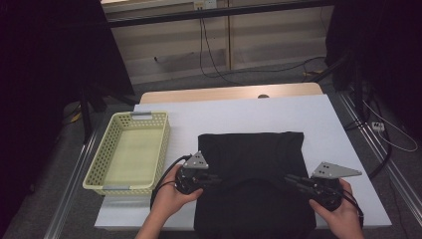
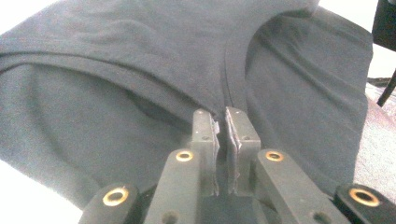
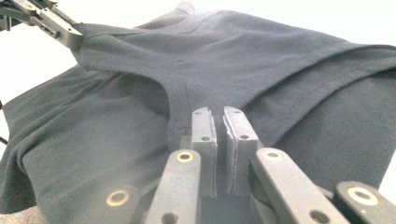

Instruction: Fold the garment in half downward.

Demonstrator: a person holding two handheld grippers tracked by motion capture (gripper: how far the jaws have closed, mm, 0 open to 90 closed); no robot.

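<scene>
A: What takes up the most room?

B: The white table (image 1: 308, 119), with a strip of bare wood along its far edge. On its near half, a little right of centre, lies a black T-shirt (image 1: 254, 149), folded over on itself, its near end hanging over the near edge of the table.

A: And to the left of it?

B: A pale yellow plastic basket (image 1: 97, 167) with perforated walls and grey handle clips at its near and far ends. It sits at the left edge of the table, just beside the shirt but not touching it.

A: Where are the grippers?

B: Both are at the shirt's neckline, which curves across the near part of the cloth. The left gripper (image 1: 215, 179) comes in from the left side of the shirt, the right gripper (image 1: 290, 179) from the right, each held in a hand rising from the near edge.

A: How do the fingers stand?

B: In the left gripper view the left gripper (image 2: 223, 122) has its jaws drawn almost together, with the ribbed collar seam of the T-shirt (image 2: 140, 51) pinched in the narrow slit between them. In the right gripper view the right gripper (image 3: 219, 120) is likewise closed on the collar edge of the T-shirt (image 3: 243, 60), and the left gripper (image 3: 70, 35) appears at far left, clamped on the other end of the neckline.
</scene>
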